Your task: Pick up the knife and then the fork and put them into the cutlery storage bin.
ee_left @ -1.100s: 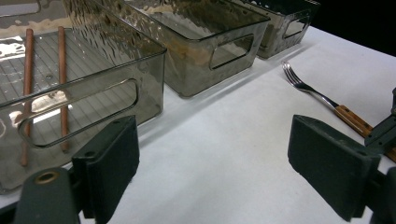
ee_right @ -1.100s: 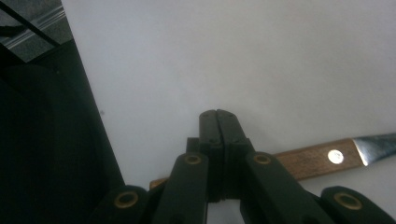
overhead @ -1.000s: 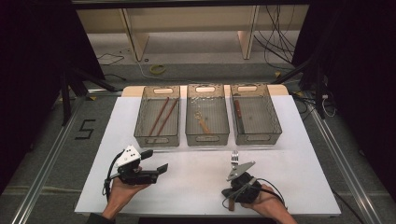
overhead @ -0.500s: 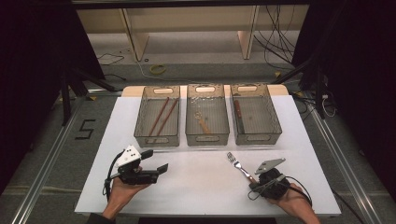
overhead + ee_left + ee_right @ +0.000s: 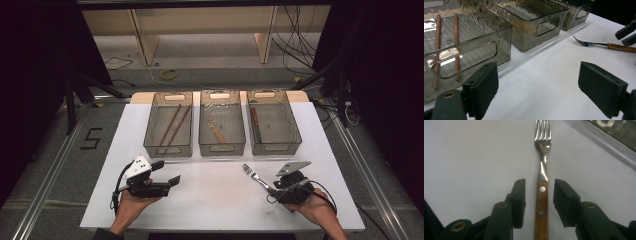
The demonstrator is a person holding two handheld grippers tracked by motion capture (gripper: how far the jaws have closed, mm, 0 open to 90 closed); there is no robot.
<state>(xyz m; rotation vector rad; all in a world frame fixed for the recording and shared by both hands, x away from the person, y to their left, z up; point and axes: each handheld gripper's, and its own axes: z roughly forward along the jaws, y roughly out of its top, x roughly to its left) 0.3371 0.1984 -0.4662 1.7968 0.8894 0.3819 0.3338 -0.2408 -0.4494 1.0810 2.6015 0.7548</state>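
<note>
- The right gripper (image 5: 539, 202) straddles the wooden-handled steel fork (image 5: 542, 195) on the white table (image 5: 210, 200); its jaws have just been opening, pads clear.
- Likely next: close and lift.
- The left gripper (image 5: 544, 92) is spread, empty.

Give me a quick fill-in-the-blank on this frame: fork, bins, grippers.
1. The fork has a ____ handle.
2. The right gripper has its fingers on either side of the fork's handle, with a ____ showing on each side.
3. The chopsticks lie in the ____ bin of the three.
4. The left gripper has ____ between its fingers.

Missing words: wooden; gap; left; nothing
</note>
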